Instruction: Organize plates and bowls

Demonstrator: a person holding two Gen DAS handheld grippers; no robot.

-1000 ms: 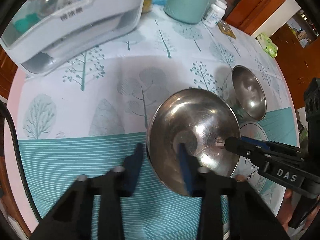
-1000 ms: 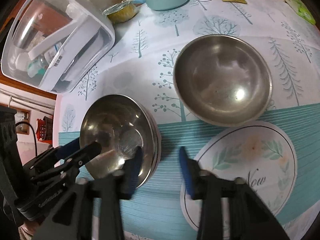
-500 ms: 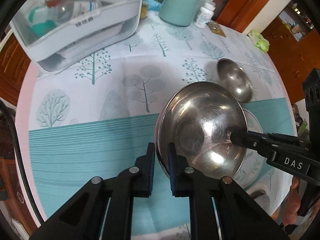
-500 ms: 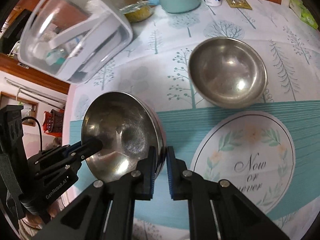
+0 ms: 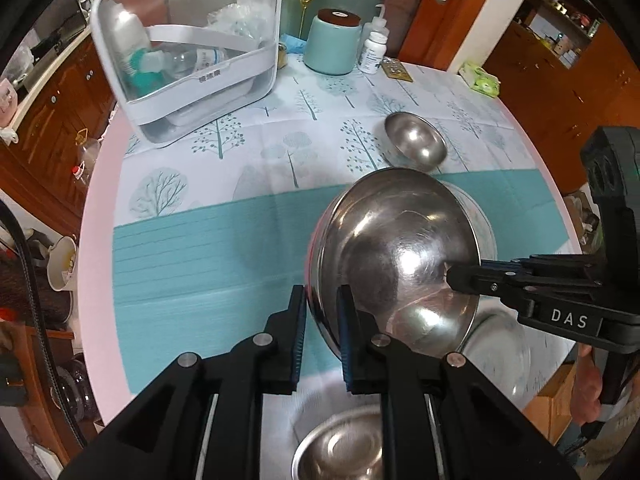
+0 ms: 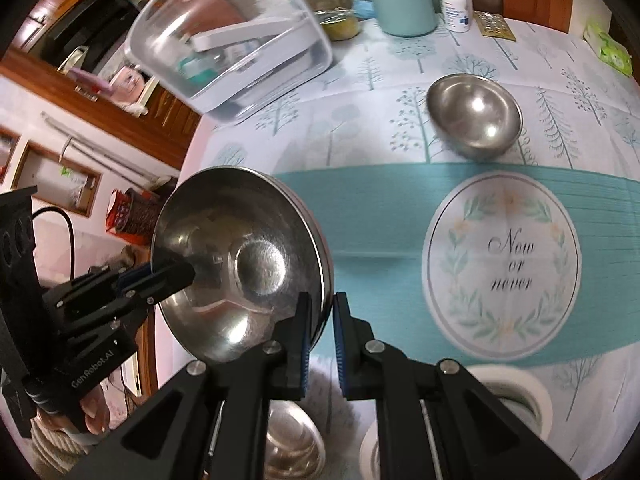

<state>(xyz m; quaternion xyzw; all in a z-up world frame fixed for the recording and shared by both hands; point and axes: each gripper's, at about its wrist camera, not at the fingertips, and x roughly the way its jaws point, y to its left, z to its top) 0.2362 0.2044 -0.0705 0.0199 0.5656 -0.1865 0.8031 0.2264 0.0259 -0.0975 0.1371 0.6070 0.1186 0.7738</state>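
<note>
A large steel bowl [image 5: 400, 256] hangs above the table, held by both grippers on opposite rims; it seems to be two nested bowls [image 6: 244, 260]. My left gripper [image 5: 322, 336] is shut on its near rim. My right gripper [image 6: 320, 332] is shut on the other rim and shows in the left wrist view [image 5: 452, 276]. A smaller steel bowl [image 5: 416, 140] sits on the tablecloth further back, and it shows in the right wrist view [image 6: 474, 114]. Another steel bowl [image 5: 340, 452] lies below, near the table's front edge.
A clear storage bin [image 5: 188, 48] with a white handle stands at the back left. A teal jar [image 5: 332, 40] and a pill bottle [image 5: 372, 52] stand behind. A round "Now or never" mat [image 6: 504, 268] lies on the cloth. A white dish [image 6: 516, 396] sits near the front.
Both grippers closed on the large bowl's rims and lifted it up off the table, toward the front edge. The small bowl stayed in place.
</note>
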